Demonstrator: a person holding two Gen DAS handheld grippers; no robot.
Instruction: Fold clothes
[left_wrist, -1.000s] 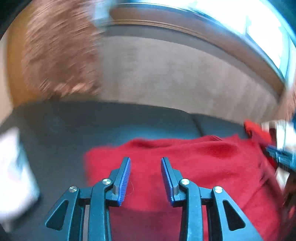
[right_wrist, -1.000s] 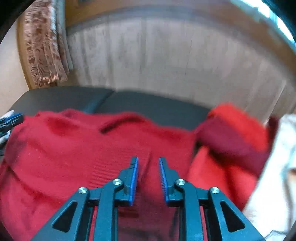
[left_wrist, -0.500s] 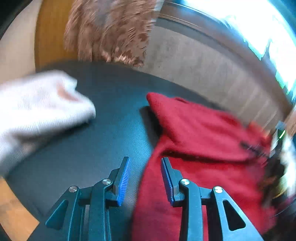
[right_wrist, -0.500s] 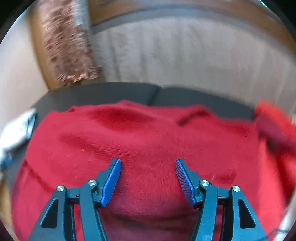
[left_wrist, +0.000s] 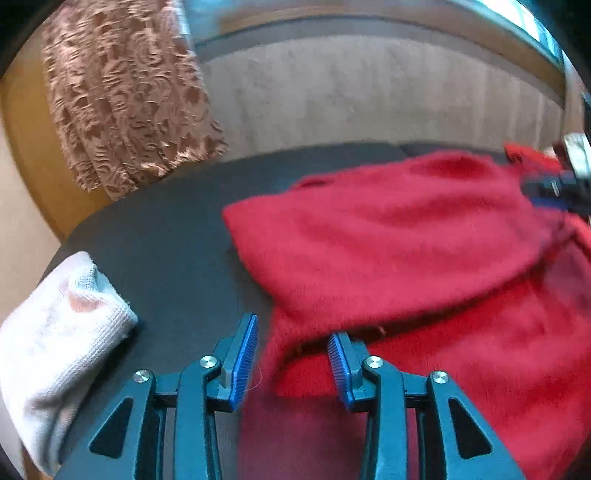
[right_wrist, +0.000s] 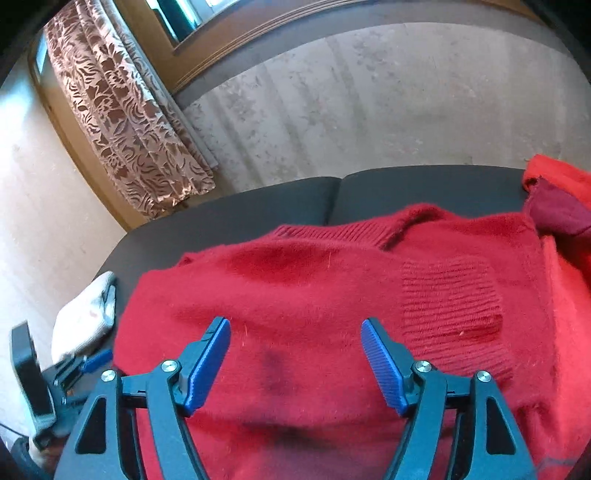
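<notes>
Lying across the dark tabletop (right_wrist: 229, 218), the red sweater (right_wrist: 332, 295) fills both views. From the right wrist, the right gripper (right_wrist: 295, 362) hovers over the middle of the knit, jaws wide and opening, nothing pinched between them. That same view picks out a ribbed patch (right_wrist: 450, 306) and more red cloth (right_wrist: 557, 195) heaped at the far right, plus the left gripper (right_wrist: 88, 360) down at the sweater's left edge. Over on the left wrist, the left gripper (left_wrist: 291, 350) straddles that folded edge, jaws closing, pads not pressing cloth. Only this view shows the white cloth (left_wrist: 62, 332) large beside it; a patterned curtain (left_wrist: 125, 99) hangs behind.
</notes>
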